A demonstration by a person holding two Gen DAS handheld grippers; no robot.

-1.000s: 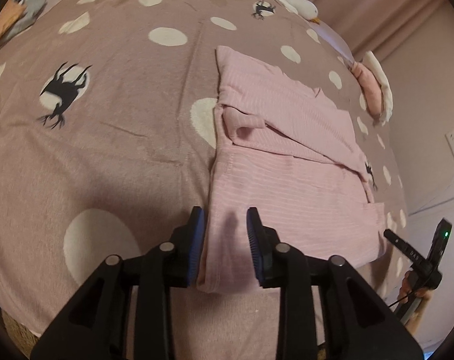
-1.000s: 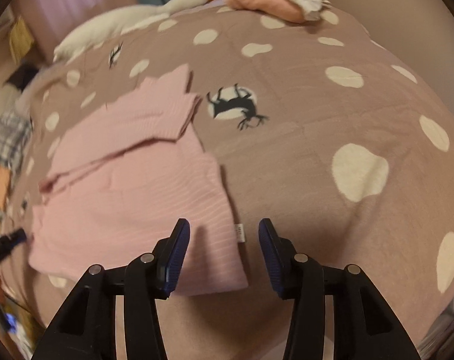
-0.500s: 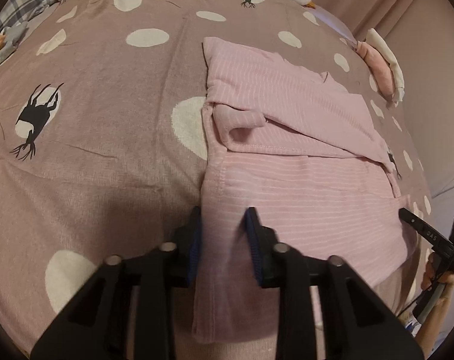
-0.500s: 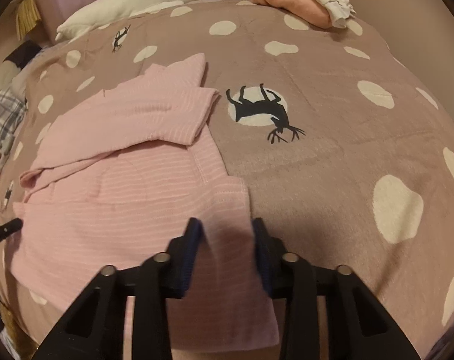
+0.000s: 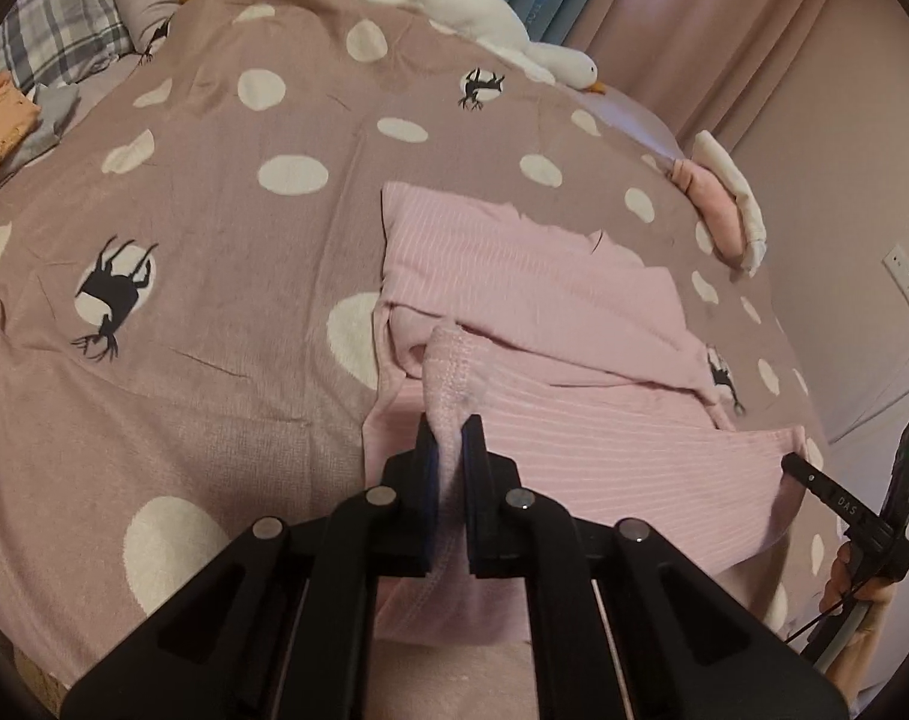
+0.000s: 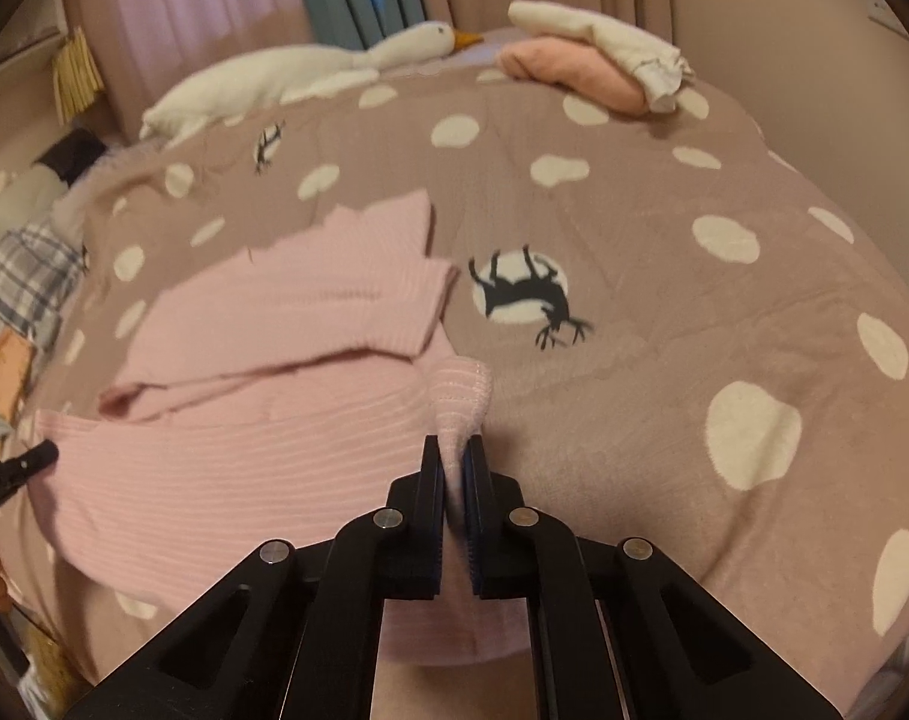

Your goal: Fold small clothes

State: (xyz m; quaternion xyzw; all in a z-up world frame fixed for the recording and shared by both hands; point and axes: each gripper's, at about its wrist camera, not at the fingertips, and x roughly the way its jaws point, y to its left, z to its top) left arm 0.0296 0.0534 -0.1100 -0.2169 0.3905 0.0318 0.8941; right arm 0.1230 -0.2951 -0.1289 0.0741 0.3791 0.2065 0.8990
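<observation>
Pink ribbed garment lies flat on the mauve spotted bedspread, right of centre in the left wrist view, with its sleeves already laid across the far part of the body. In that view the left gripper is pinching the near left corner of the hem, the stitched edge bunched up and standing between its blue-lined fingers, lifted a little off the cover. At the far right edge of the same view the right gripper shows, its tip at the opposite hem corner. In the right wrist view the garment fills the left half, and the right gripper is pressed together on the near right corner, a rounded fold of hem rising between the pads. Judging by this, the step in hand is the bottom-to-top fold: both corners are taken, and the next move calls for carrying them evenly toward the far edge so the hem lands square on the sleeves. The knit looks soft, thin and finely striped, likely to sag between the two grips; the bedspread is fleecy and should hold the lower layer in place. A white goose plush and folded clothes lie at the far end.
</observation>
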